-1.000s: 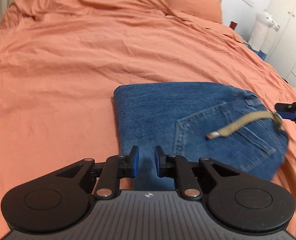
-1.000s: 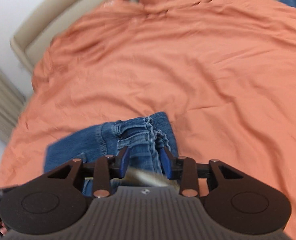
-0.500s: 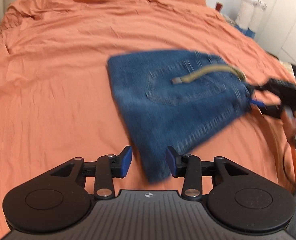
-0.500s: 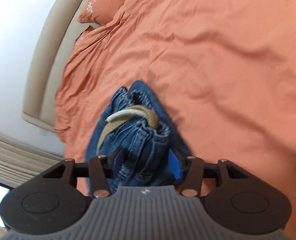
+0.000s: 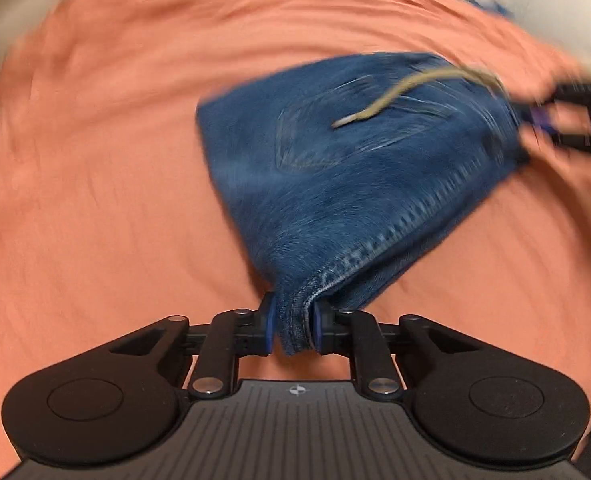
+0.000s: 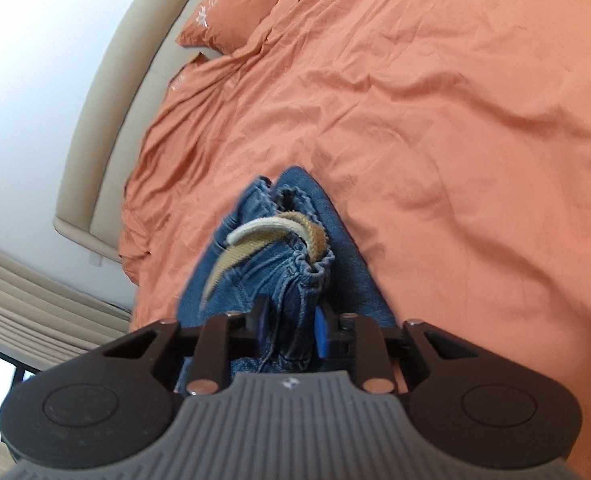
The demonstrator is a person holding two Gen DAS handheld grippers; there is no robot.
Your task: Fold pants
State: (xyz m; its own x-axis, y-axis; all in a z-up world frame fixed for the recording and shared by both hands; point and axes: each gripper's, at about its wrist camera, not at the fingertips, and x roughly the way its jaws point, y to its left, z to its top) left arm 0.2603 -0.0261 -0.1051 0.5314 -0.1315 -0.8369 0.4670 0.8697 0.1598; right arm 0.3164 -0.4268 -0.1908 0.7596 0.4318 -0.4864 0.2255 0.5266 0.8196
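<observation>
Denim of the folded pants (image 5: 335,184) fills the frame's centre on your orange bedspread (image 5: 95,200); your left gripper (image 5: 292,330) has just closed on a hemmed corner, while your right gripper (image 6: 289,330) has just clamped the bunched waistband beside the tan belt (image 6: 279,236)

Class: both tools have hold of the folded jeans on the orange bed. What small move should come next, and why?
Probably lift both ends together and carry the bundle level. The left tool, whose jaws have just been closing, pinches a hem corner of the jeans; the right tool, likewise just closed, clamps the bunched waistband, where a tan belt hangs loose. Uneven lifting could undo the fold.
</observation>
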